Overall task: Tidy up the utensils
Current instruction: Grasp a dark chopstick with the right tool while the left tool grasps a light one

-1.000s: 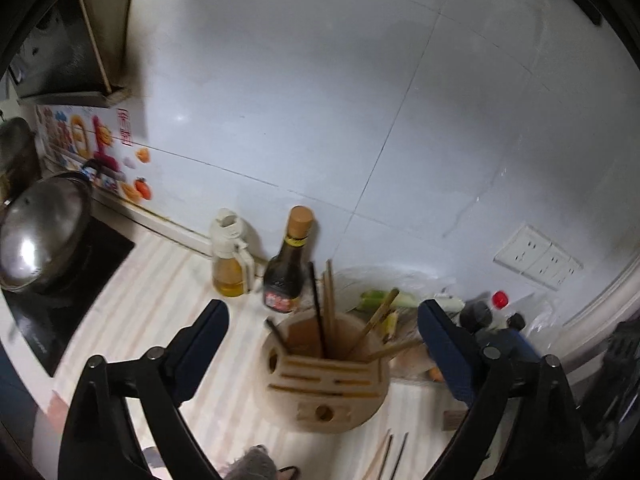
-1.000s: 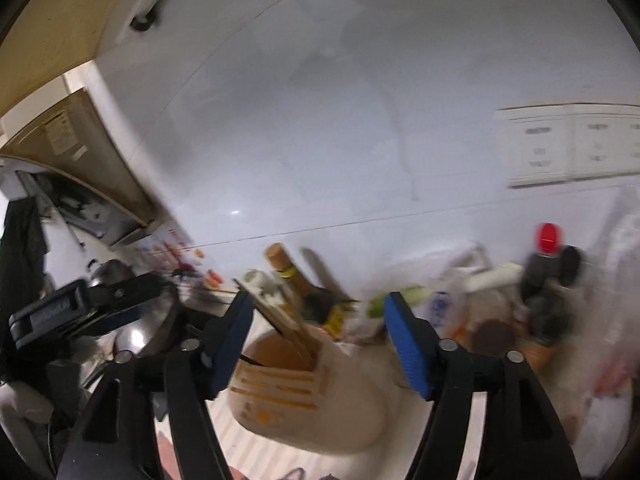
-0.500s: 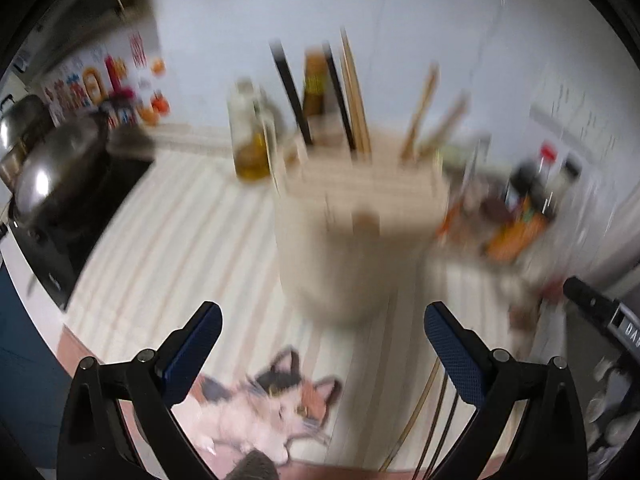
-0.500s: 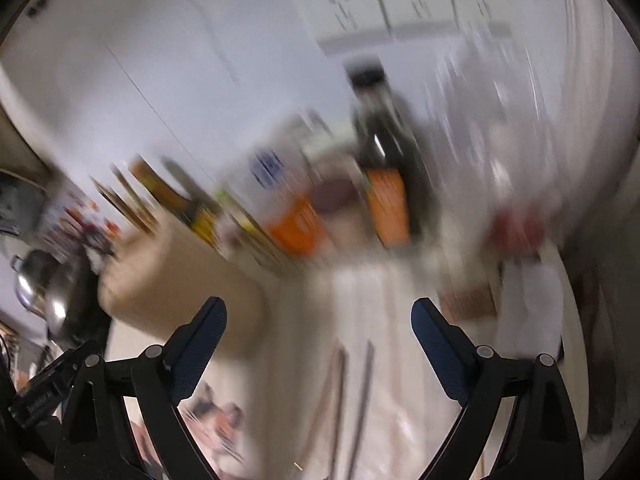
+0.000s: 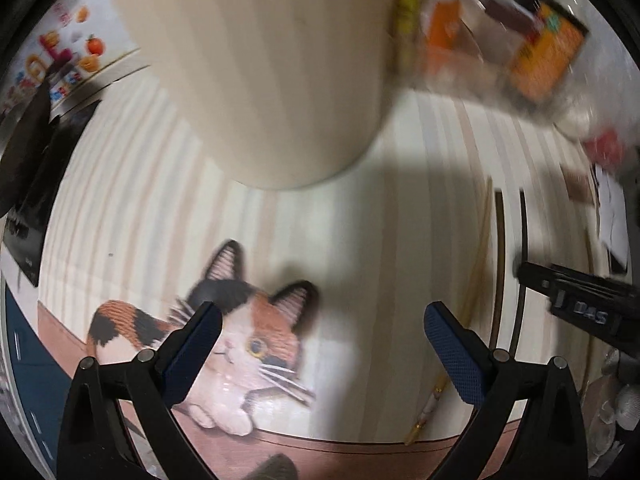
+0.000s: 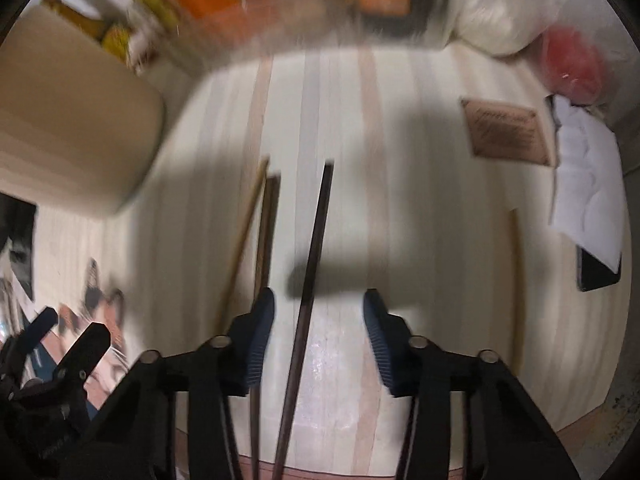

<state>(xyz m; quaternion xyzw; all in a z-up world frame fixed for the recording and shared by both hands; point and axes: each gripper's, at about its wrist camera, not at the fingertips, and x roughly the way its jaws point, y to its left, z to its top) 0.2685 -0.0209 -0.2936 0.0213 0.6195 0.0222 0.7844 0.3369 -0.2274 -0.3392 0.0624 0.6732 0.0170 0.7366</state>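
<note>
A round beige wooden utensil holder (image 5: 264, 64) stands on a striped mat with a cat picture (image 5: 248, 344); it also shows at the left in the right wrist view (image 6: 68, 120). Three chopsticks lie on the mat: a dark one (image 6: 310, 280) between my right gripper's open fingers, a second dark one (image 6: 266, 232) and a light bamboo one (image 6: 244, 240) to its left. My right gripper (image 6: 318, 324) is low over the mat, open, straddling the dark chopstick. My left gripper (image 5: 320, 340) is open and empty over the cat picture, in front of the holder.
Orange-labelled bottles and packets (image 5: 548, 40) crowd the back. A brown card (image 6: 506, 132), white paper (image 6: 584, 184), a dark phone (image 6: 596, 272) and a red bag (image 6: 572, 60) lie at the right. A black stove edge (image 5: 32, 184) is at the left.
Both grippers have dropped down toward the mat. The right one has narrowed and come over the dark chopstick. The left one has moved closer to the holder's base.
</note>
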